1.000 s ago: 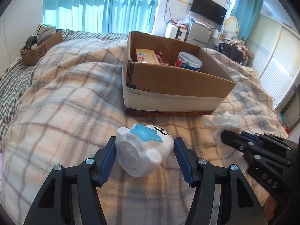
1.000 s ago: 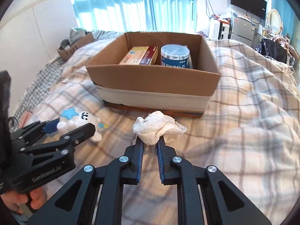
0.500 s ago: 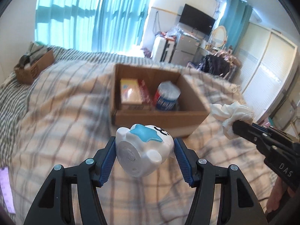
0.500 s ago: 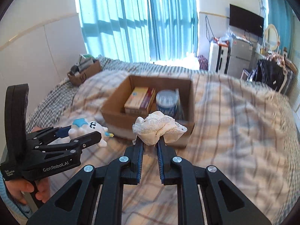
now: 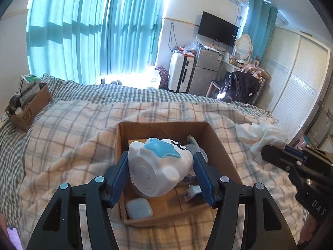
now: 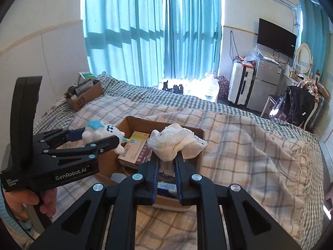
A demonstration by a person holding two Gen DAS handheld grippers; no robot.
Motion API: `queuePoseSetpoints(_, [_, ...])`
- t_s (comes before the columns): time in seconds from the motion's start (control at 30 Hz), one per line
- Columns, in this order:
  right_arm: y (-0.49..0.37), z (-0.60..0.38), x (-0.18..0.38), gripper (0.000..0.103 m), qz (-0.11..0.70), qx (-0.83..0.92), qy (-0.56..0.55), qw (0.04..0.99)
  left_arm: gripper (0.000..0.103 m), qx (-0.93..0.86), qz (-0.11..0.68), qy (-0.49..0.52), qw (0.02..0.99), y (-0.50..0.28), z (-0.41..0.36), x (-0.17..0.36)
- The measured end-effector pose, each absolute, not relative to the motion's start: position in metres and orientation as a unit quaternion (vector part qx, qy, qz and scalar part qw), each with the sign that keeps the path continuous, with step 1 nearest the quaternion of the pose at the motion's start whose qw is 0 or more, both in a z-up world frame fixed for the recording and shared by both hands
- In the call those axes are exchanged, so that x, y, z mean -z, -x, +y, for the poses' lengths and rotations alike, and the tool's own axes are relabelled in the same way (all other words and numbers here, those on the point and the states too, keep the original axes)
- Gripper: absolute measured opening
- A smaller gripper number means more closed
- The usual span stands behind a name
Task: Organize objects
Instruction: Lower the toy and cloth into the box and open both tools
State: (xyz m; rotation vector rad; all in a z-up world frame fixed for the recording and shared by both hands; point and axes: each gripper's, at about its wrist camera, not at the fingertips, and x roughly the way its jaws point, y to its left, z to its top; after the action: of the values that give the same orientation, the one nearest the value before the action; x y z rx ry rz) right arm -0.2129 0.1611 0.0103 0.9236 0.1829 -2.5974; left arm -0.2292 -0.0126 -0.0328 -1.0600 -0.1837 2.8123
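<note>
A bed under a plaid blanket carries an open cardboard box mid-blanket and a smaller, cluttered box near its far left edge.

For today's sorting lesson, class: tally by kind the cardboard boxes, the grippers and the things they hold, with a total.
Cardboard boxes: 2 (near box, far box)
Grippers: 2 (left gripper, right gripper)
Held things: 2 (white toy, white cloth)
Total: 6

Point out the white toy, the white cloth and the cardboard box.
white toy (image 5: 158,166), left wrist view, its round base.
white cloth (image 6: 177,141), right wrist view, bunched middle.
cardboard box (image 5: 164,126), left wrist view, far wall.
</note>
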Motion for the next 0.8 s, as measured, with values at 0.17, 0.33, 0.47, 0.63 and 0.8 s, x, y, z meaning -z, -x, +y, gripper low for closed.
queuePoseSetpoints(0.17, [0.246, 0.158, 0.016, 0.013, 0.079, 0.914, -0.354, 0.183, 0.062, -0.927, -0.055, 0.366, 0.064, 0.257, -0.012, 0.054])
queuePoseSetpoints(0.33, [0.271, 0.158, 0.049, 0.013, 0.087, 0.902, -0.382, 0.181, 0.062, -0.920, -0.050, 0.382, 0.068, 0.280, -0.012, 0.081])
queuePoseSetpoints(0.47, [0.281, 0.160, 0.071, 0.014, 0.079, 0.895, -0.398, 0.185, 0.062, -0.917, -0.022, 0.392, 0.070, 0.295, -0.006, 0.091])
queuePoseSetpoints(0.63, [0.285, 0.163, 0.078, 0.042, 0.062, 0.893, -0.410, 0.177, 0.064, -0.915, -0.044, 0.391, 0.090, 0.297, -0.008, 0.094])
queuePoseSetpoints(0.8, [0.275, 0.170, 0.065, 0.060, 0.043, 0.903, -0.391, 0.171, 0.081, -0.921, -0.045, 0.375, 0.093, 0.287, -0.008, 0.088])
